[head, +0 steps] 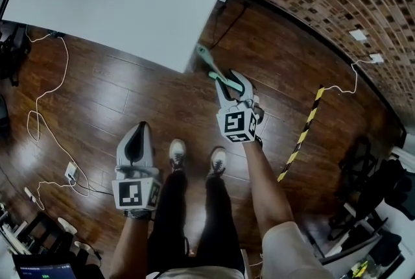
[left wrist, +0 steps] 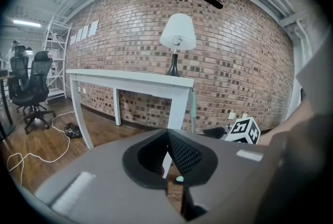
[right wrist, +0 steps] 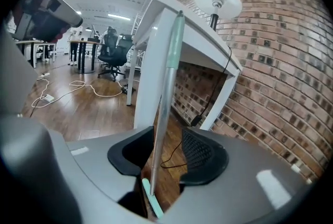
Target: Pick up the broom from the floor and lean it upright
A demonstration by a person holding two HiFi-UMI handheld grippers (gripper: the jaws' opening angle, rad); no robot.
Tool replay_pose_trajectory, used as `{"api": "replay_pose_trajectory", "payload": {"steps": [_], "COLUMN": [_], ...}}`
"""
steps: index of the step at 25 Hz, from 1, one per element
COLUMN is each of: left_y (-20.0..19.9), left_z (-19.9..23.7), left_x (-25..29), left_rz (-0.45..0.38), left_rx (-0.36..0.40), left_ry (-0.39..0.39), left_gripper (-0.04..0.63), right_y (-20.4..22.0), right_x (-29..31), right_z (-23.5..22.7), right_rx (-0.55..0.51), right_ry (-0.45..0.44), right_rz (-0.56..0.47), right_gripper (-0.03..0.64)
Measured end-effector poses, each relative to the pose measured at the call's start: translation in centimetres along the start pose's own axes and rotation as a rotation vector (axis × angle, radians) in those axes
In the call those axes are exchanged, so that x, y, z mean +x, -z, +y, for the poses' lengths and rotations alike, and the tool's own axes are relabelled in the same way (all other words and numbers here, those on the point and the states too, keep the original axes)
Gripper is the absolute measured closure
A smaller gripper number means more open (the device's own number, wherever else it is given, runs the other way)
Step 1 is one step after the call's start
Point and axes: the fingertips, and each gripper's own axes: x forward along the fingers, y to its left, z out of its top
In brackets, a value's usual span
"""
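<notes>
Closest in, at the right gripper [right wrist: 169, 139]: jaws parted, with the silver-poled, mint-tipped broom [right wrist: 169, 77] standing upright between them, hard by the left pad and clear of the right, so clamped by neither. Just beyond the jaws, leaning its upper end on the corner leg of the white-topped surface [right wrist: 148, 61]. Looks like the tail of the leaning step, the hold seemingly already off. Calls next for a straight draw-back off the pole, no sideways nudge, lest it slide off the leg. Away to the left of those jaws, at the left gripper [left wrist: 167, 137]: jaws together on nothing, idle. Farthest off, a red brick wall [right wrist: 270, 61].
</notes>
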Motion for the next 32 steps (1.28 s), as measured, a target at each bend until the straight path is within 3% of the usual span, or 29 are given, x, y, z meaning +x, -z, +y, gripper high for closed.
{"api": "replay_pose_trajectory", "payload": {"steps": [6,11,20,32], "left_y": [-2.0,-5.0,-12.3,-24.2], "left_z": [-1.6,-2.6,-5.4,-10.0], "left_x": [0.0,-0.5,-2.9,-8.5], "left_rz": [-0.041,-0.076,-0.151,-0.312], "left_rx": [-0.013,0.001,0.083,0.144], "left_ry": [0.030,0.050,0.094,0.164], "left_gripper": [0.594,0.594,0.594,0.594], "right_y": [-0.9,-2.8,-11.6,-22.1], "right_x": [-5.1,-10.1,-21.0,-35.4], "right_z": [-3.0,-5.4,-9.0,-11.8], "right_rx": [0.109,0.201,0.346,0.366], "right_ry": [0.092,0.145,0.237,0.322], "right_rz": [-0.025,-0.050,-0.195,-0.341], "right_gripper": [0.604,0.604,0.604,0.604]}}
